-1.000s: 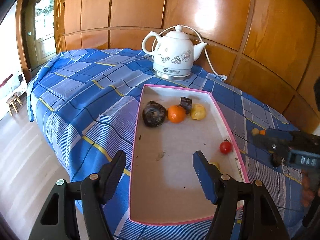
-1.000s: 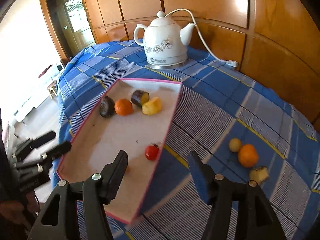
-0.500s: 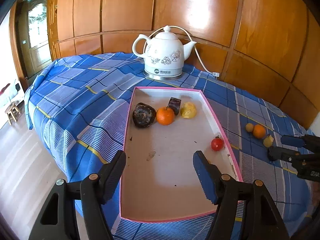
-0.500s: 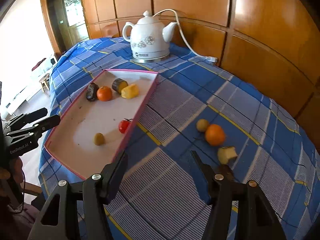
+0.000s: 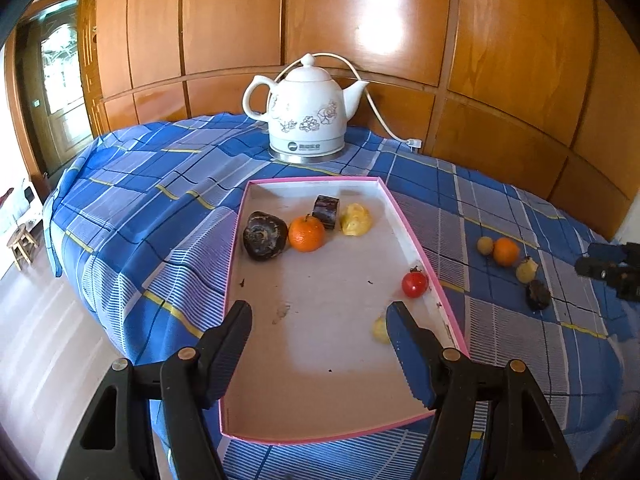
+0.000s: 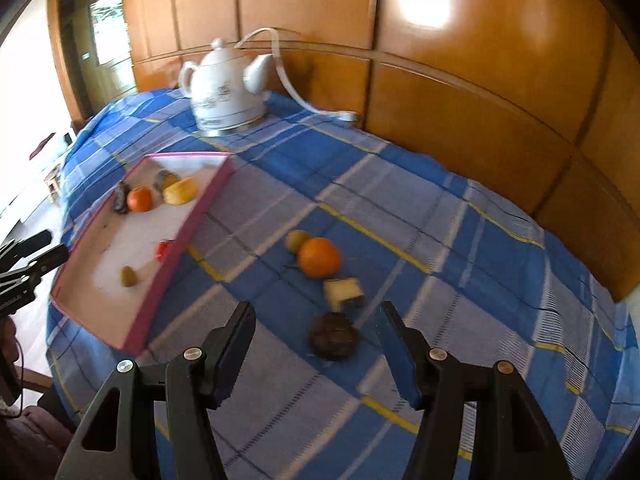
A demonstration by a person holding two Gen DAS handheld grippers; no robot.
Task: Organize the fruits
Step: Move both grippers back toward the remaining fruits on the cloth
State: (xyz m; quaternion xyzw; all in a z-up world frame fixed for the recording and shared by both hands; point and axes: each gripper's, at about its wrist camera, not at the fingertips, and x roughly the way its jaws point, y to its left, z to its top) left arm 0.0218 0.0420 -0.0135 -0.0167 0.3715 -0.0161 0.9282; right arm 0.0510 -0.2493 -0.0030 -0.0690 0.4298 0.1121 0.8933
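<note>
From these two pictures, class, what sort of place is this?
Probably a room in a home: glossy wooden wall panels, a table under a blue checked tablecloth, and a white floral electric kettle plugged in behind a pink-edged tray of fruit.

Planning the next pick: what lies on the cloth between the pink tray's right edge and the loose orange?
Only a small yellow-green fruit, right beside the orange; otherwise bare cloth from the tray. The right wrist view shows it.

Pink-rimmed tray (image 5: 412, 236): dark fruit (image 5: 265, 234), orange (image 5: 306, 233), dark chunk (image 5: 326, 208), yellow piece (image 5: 356, 220) bunched at far end; red tomato (image 5: 415, 283) by right rim. On cloth, in a row: small yellow-green fruit (image 6: 297, 240), second orange (image 6: 319, 257), pale wedge (image 6: 343, 290), dark round fruit (image 6: 333, 335).
</note>
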